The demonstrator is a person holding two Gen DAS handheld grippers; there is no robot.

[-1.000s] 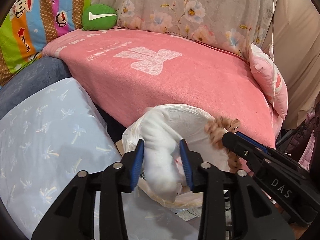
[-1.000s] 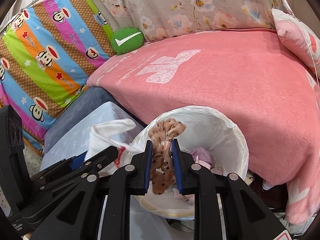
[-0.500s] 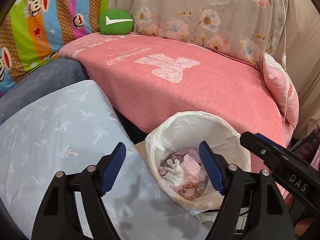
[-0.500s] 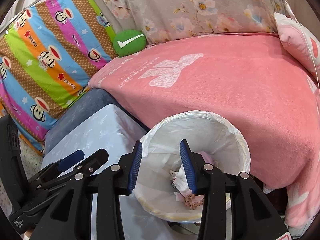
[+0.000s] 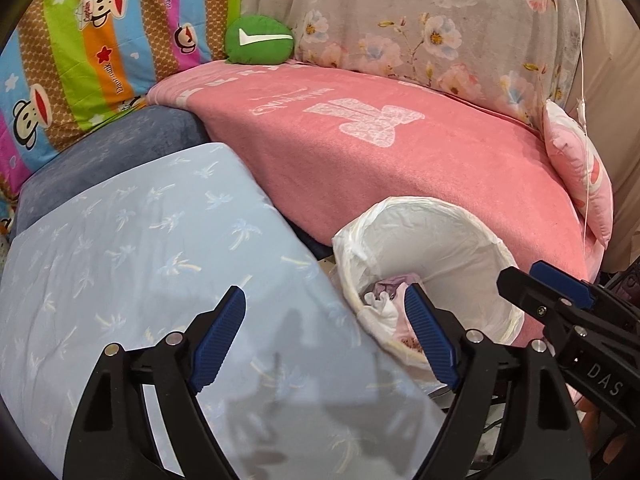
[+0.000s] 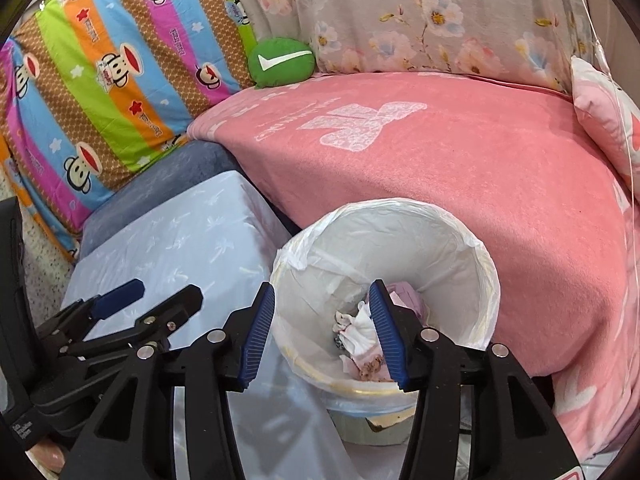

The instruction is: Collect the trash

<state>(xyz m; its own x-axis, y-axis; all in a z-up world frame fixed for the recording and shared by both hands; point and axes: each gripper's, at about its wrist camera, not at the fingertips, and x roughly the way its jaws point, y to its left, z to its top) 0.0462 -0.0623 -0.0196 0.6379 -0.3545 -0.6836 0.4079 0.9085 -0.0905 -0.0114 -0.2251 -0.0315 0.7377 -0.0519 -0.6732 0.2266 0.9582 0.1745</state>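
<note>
A round trash bin with a white bag liner (image 5: 436,232) (image 6: 404,240) stands against the pink-covered bed. Crumpled white, pink and spotted-brown trash (image 6: 360,336) (image 5: 386,306) lies inside it. My left gripper (image 5: 326,336) is open and empty, over the light blue cloth just left of the bin. My right gripper (image 6: 322,334) is open and empty, above the bin's near left rim. The right gripper also shows at the right edge of the left wrist view (image 5: 560,300), and the left gripper at the lower left of the right wrist view (image 6: 148,300).
A light blue palm-print cloth (image 5: 140,264) covers a block left of the bin. A pink blanket (image 6: 460,168) covers the bed behind it. A green round cushion (image 6: 280,62), a striped monkey-print pillow (image 6: 100,80) and a pink pillow (image 5: 580,176) lie around.
Both grippers opened and dropped their trash into the bin: the left let go of a white wad, the right a spotted brown piece. Both then drew back, the left shifting leftward.
</note>
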